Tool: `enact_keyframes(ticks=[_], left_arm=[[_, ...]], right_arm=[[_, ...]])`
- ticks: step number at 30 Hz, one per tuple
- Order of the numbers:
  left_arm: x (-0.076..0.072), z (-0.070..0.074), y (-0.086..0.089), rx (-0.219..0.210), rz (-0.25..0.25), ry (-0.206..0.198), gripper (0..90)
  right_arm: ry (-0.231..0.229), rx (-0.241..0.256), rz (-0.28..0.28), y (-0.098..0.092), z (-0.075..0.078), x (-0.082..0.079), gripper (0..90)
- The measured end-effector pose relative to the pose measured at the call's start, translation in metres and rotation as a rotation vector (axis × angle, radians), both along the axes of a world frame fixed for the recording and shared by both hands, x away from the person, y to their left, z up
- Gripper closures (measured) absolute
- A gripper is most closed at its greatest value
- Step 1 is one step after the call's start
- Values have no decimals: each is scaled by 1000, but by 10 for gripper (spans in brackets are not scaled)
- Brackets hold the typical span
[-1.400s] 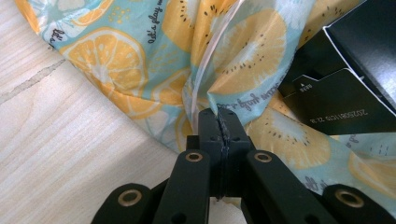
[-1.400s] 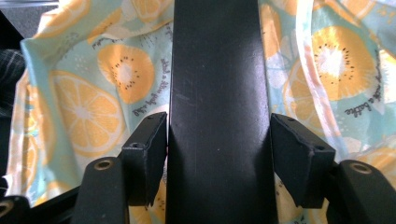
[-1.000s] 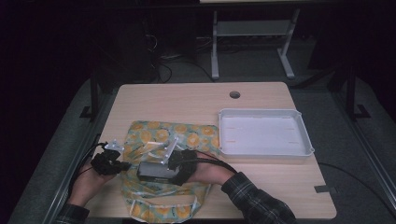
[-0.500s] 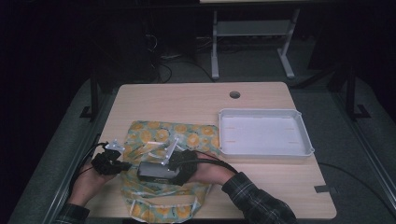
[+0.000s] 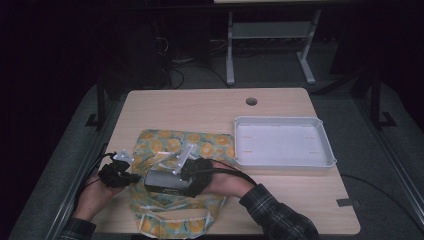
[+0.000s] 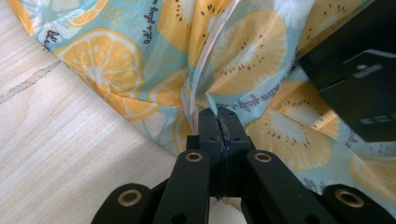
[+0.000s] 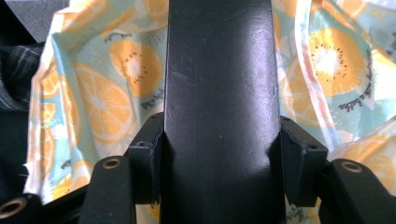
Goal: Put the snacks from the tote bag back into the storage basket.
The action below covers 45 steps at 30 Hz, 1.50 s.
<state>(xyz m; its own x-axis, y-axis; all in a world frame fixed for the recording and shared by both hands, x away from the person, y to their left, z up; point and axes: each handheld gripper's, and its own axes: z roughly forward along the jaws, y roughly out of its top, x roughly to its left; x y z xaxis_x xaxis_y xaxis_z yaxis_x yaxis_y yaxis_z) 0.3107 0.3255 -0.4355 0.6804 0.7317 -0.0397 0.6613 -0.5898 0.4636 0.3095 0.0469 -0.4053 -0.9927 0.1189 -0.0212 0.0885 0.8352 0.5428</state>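
Nothing has shifted since a moment ago: near the desk's front edge, our left gripper (image 6: 219, 135) stays clamped on the fruit-print cloth bag's (image 5: 165, 150) rim while our right gripper (image 7: 223, 154) grips the flat black box (image 5: 167, 183), long axis pointing left toward the bag.

Black two-jaw claws (image 6: 219, 122) with brass-ringed screw holes, trailing black cables; dark plaid sleeves (image 5: 277, 215).

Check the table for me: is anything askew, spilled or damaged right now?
Nothing spilled or damaged. The fruit-print bag lies rumpled, its lower end hanging past the near table edge. The left gripper pinches its fabric; the right gripper clamps a black box. The white tray sits square.
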Motion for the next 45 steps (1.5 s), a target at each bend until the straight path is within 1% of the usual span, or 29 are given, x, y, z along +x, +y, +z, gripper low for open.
enact_keyframes(ticks=[3,4,7,9,18,19,27,35,41,45], left_arm=[[0,-1,0,-3,-1,-6,894],[0,0,0,0,-3,-1,894],[1,-1,0,-3,-2,-5,894],[1,0,0,1,-4,-2,894],[1,-1,-2,-3,-1,-8,894],[1,-1,-2,-3,-2,-8,894],[1,0,-2,-2,-3,-1,893],[1,-1,-3,-8,0,-9,894],[1,0,-3,-6,0,-9,894],[1,0,-3,-7,1,-10,894]], right_arm=[[-4,10,7,-1,5,-1,415],[-4,12,4,-2,7,-1,415],[-2,19,0,-3,11,-2,415],[-9,24,1,-5,15,-2,415],[-1,52,-12,-11,32,-3,416],[4,55,-17,-12,34,-3,416],[-11,69,-46,-21,47,-1,416],[-19,81,-70,-30,58,0,416],[-30,86,-93,-41,64,4,416],[-26,88,-112,-48,65,8,416]])
